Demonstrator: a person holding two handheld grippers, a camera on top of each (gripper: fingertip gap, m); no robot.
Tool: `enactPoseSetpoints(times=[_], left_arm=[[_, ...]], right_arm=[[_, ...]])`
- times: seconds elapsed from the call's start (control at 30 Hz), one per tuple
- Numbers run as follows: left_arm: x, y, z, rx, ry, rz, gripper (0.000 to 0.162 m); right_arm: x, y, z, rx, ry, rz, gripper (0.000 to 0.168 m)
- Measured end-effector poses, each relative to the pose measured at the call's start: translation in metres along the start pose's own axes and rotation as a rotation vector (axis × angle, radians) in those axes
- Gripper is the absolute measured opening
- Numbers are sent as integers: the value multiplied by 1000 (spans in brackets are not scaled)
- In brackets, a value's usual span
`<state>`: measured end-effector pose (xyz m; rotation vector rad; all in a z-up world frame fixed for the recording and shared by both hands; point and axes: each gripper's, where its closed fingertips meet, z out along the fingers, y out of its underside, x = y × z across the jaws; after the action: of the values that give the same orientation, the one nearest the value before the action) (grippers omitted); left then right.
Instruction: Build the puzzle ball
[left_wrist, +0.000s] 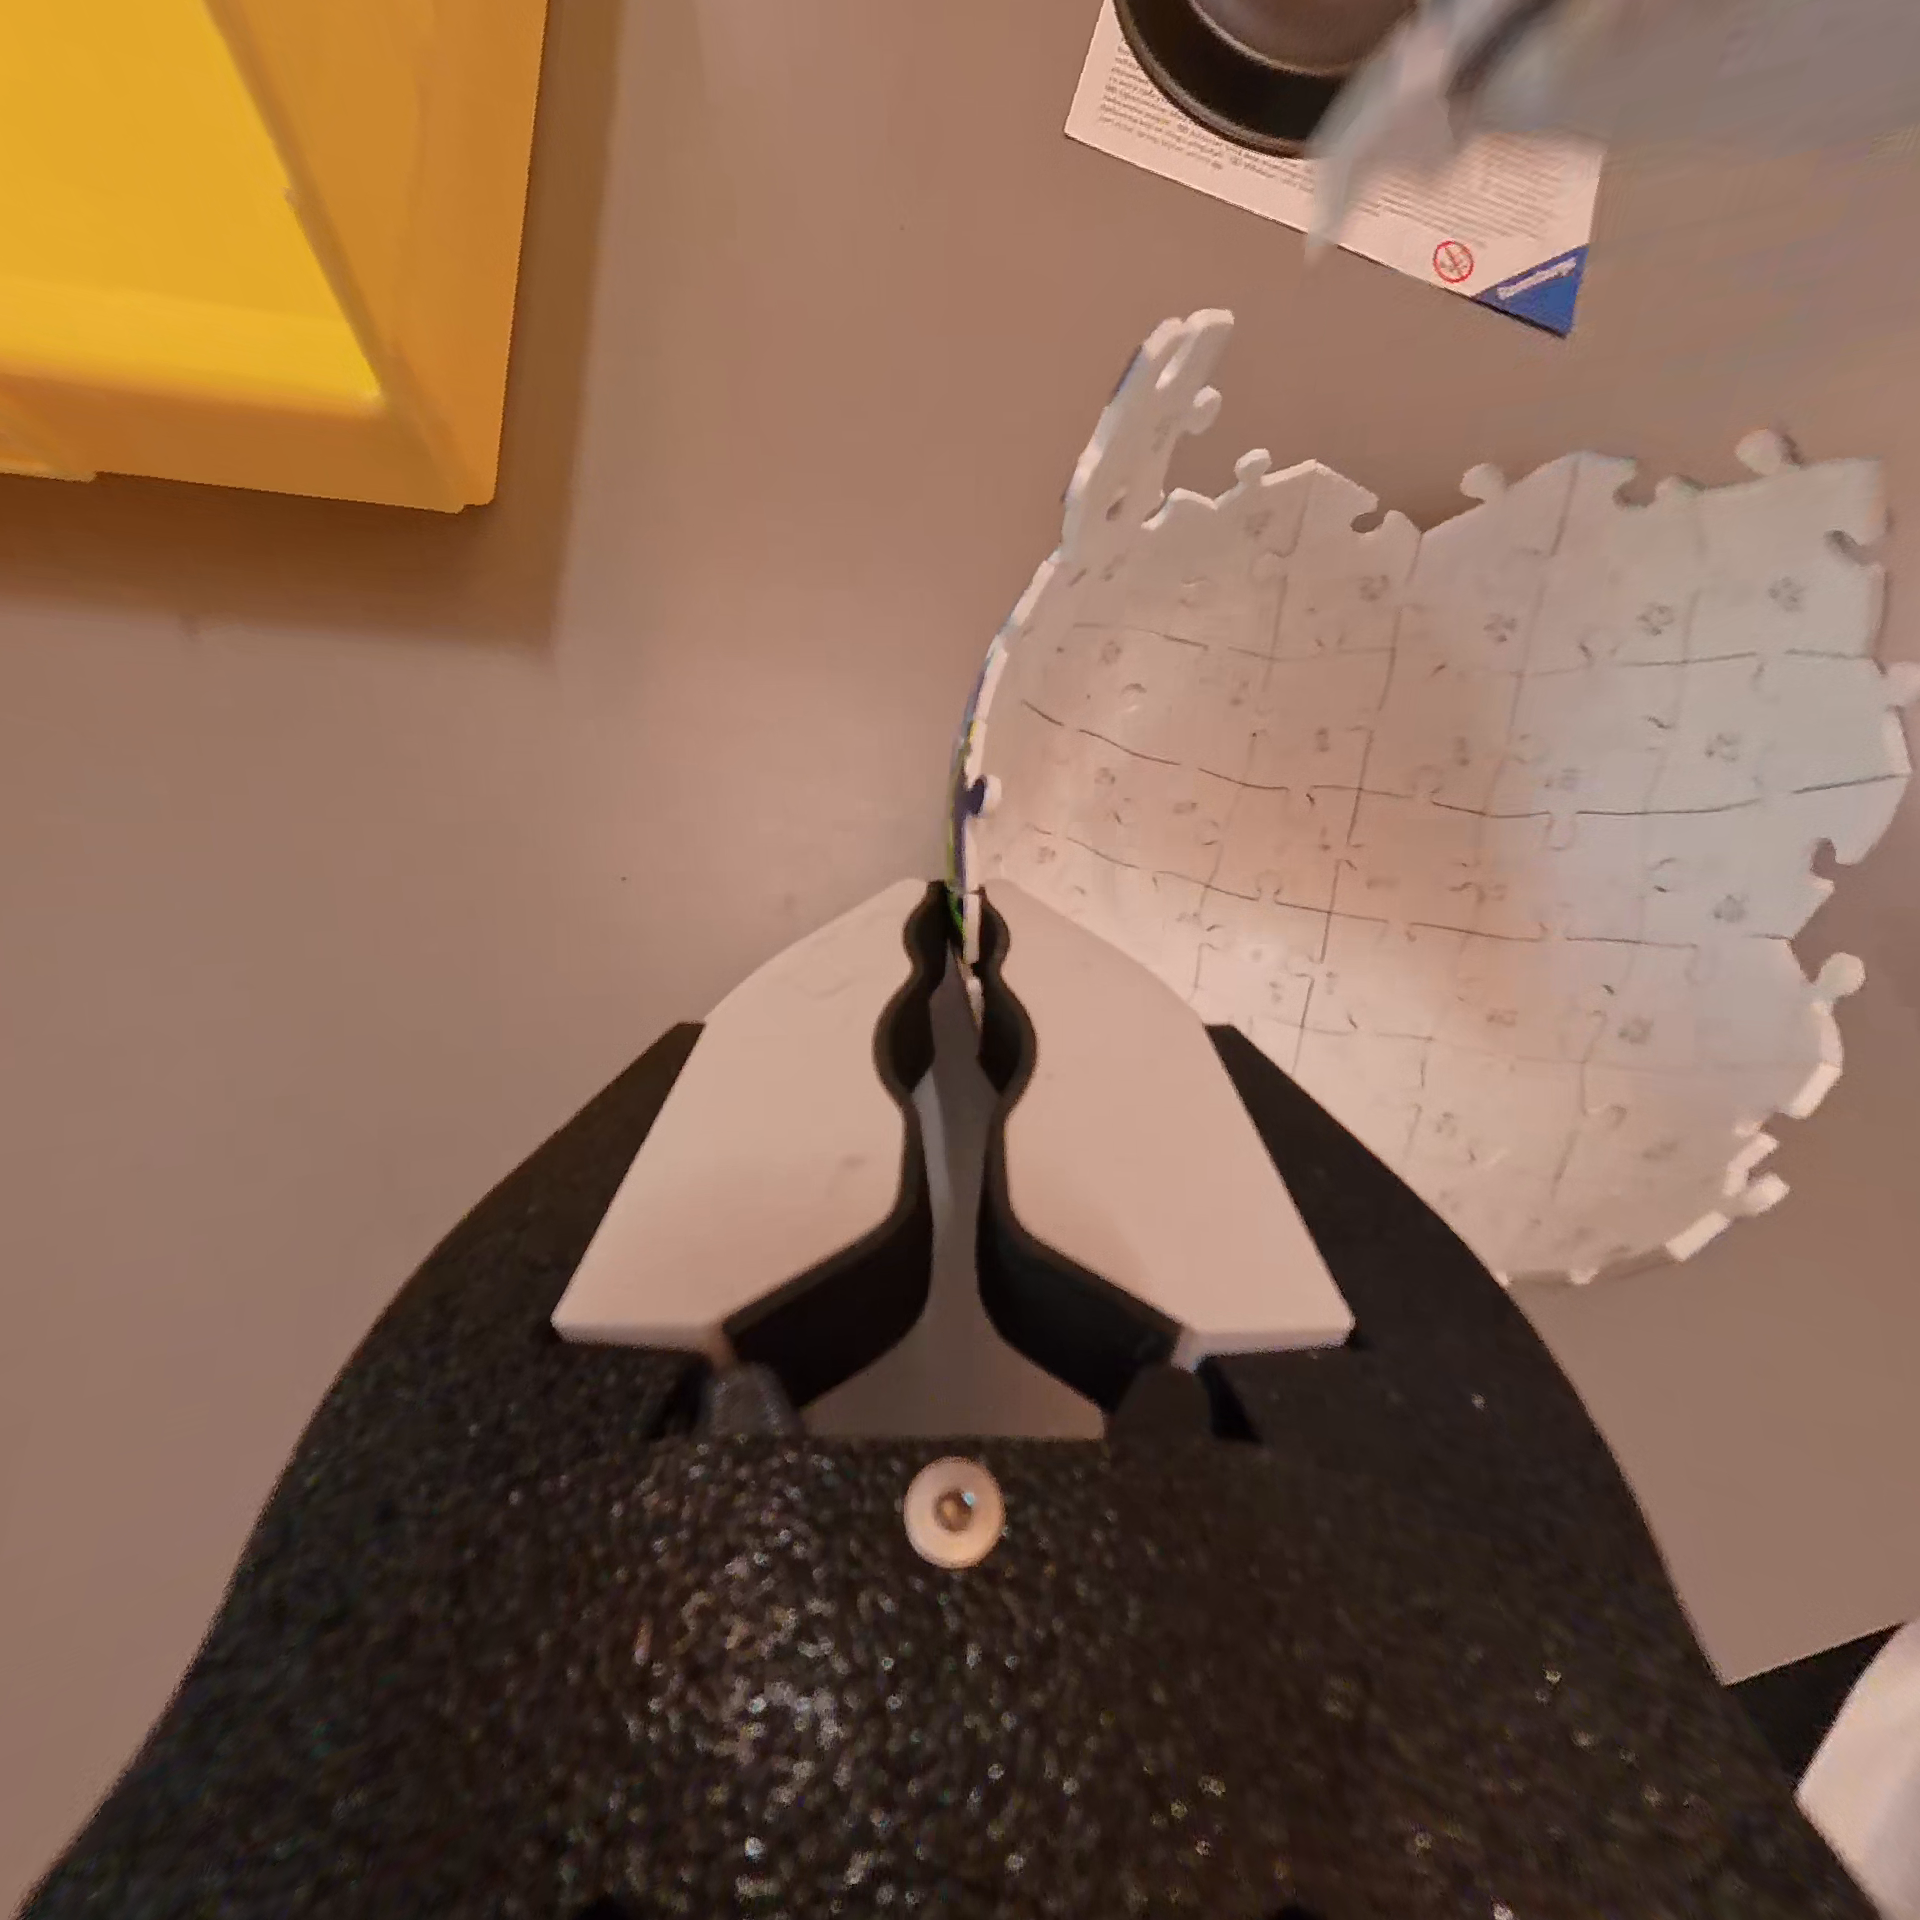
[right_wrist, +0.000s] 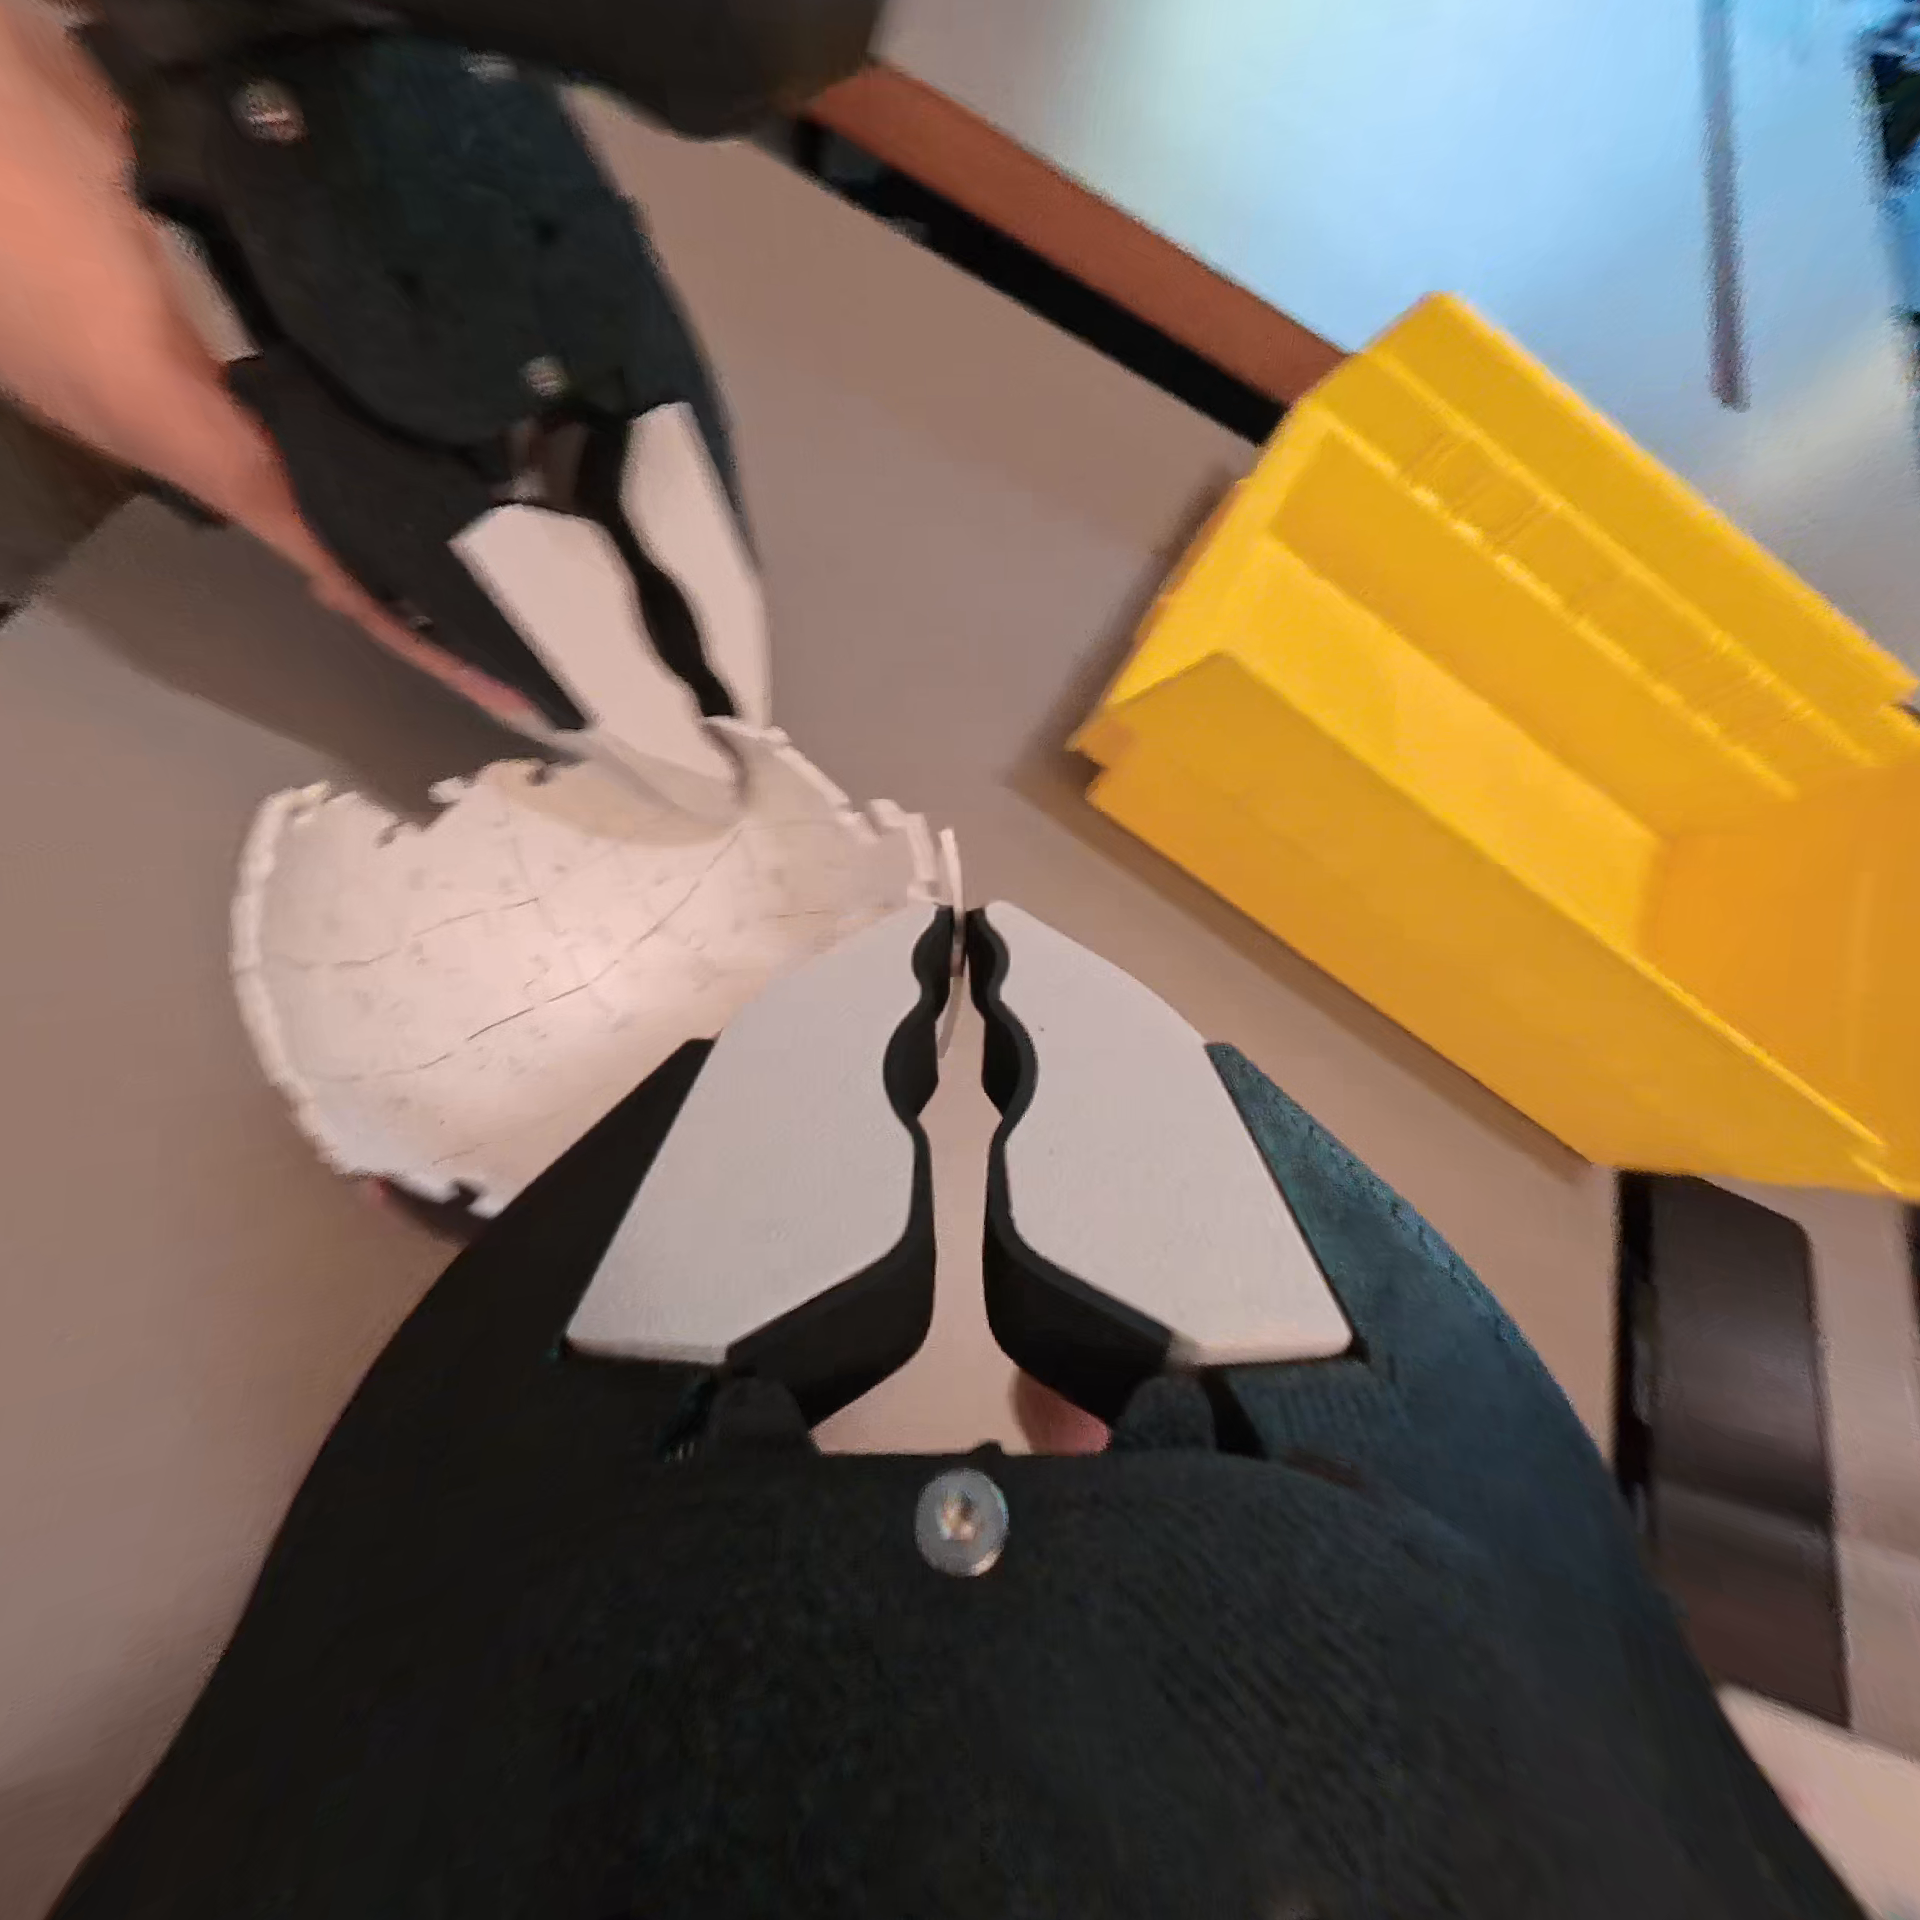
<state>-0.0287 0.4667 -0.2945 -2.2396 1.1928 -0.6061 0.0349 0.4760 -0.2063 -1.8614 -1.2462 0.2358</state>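
Observation:
The partly built puzzle ball (left_wrist: 1455, 831) is a curved white shell with its inside facing me, resting on the grey table (left_wrist: 416, 935). My left gripper (left_wrist: 961, 904) is shut on the shell's rim. The right wrist view shows the shell (right_wrist: 499, 977) with the left gripper (right_wrist: 743, 727) pinching its far edge. My right gripper (right_wrist: 958, 914) is shut on a thin white puzzle piece (right_wrist: 950, 987), seen edge-on, close to the shell's near rim. I cannot tell if they touch. The right gripper shows as a grey blur in the left wrist view (left_wrist: 1382, 135).
A yellow bin (left_wrist: 208, 260) stands left of the shell; stacked yellow bins (right_wrist: 1507, 748) show in the right wrist view. A printed leaflet (left_wrist: 1475, 208) with a black round stand (left_wrist: 1216, 62) on it lies behind the shell. A hand (right_wrist: 94, 312) holds the left gripper. My right fingertips sit around 11 cm from my left ones.

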Motion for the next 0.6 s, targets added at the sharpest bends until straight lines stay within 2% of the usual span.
enactPoseSetpoints(times=[0.03, 0.1, 0.13, 0.2, 0.27, 0.37, 0.43, 0.6], left_arm=[[0, 0, 0, 0, 2, 1, 3], [0, 0, 0, -1, 3, 2, 3], [0, 0, -1, 0, 3, 3, 3], [1, 0, -1, -3, 5, 7, 3], [1, 2, -2, -13, 8, 16, 3], [1, 3, -4, -21, 18, 19, 3], [1, 3, -4, -21, 17, 20, 3], [1, 2, -4, -18, 15, 25, 3]], right_arm=[[15, 1, -3, -9, 75, 39, 3], [32, 11, -7, -60, 152, 83, 3], [32, 26, -5, -137, 143, 95, 3], [15, 67, -3, -365, 20, 166, 3], [1, 94, 0, -452, -68, 252, 3], [-21, 107, 10, -377, -241, 505, 3], [-22, 112, 15, -312, -274, 643, 4], [-24, 126, 18, -312, -302, 734, 19]])
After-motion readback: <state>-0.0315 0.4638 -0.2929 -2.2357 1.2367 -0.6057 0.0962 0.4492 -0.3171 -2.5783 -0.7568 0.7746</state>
